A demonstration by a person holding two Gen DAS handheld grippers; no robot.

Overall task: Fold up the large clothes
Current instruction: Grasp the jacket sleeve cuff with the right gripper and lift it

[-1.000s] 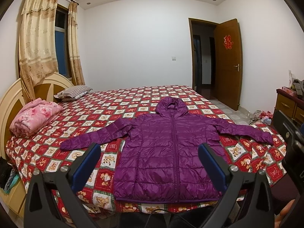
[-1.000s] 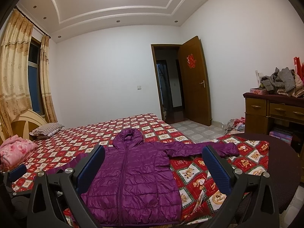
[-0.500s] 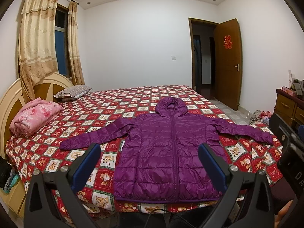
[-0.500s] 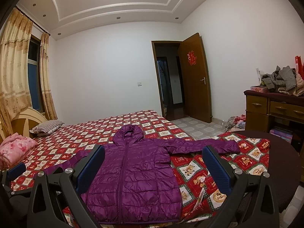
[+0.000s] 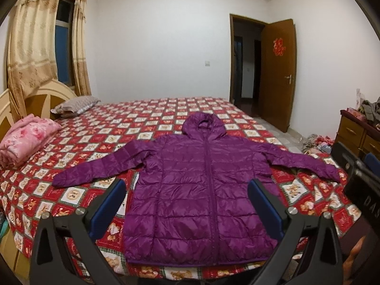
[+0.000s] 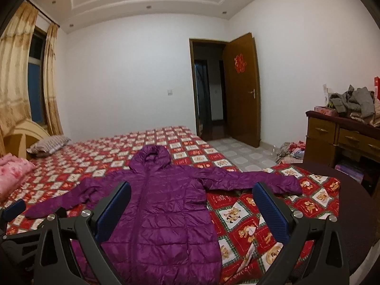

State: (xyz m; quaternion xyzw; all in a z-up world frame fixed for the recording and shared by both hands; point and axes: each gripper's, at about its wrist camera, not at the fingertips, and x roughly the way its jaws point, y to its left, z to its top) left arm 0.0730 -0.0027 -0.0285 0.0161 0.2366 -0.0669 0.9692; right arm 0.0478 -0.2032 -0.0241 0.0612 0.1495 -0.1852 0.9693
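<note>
A purple hooded puffer jacket (image 5: 201, 190) lies flat, zipped, front up, on the red patterned bedspread (image 5: 147, 118), both sleeves spread out, hem at the near bed edge. It also shows in the right wrist view (image 6: 163, 216). My left gripper (image 5: 187, 204) hovers above the hem, open and empty. My right gripper (image 6: 192, 209) hovers over the jacket's right half, open and empty. The left gripper's blue pad (image 6: 14, 207) shows at the right view's left edge.
A folded pink blanket (image 5: 26, 140) and a striped pillow (image 5: 76, 103) lie by the headboard. A wooden dresser (image 6: 342, 140) piled with clothes stands at the right, with clothes on the tiled floor (image 6: 291, 152). The brown door (image 6: 242, 90) stands open.
Both grippers tilted down and moved a little toward the bed, so the jacket sits higher and larger in both views. The jacket has not moved.
</note>
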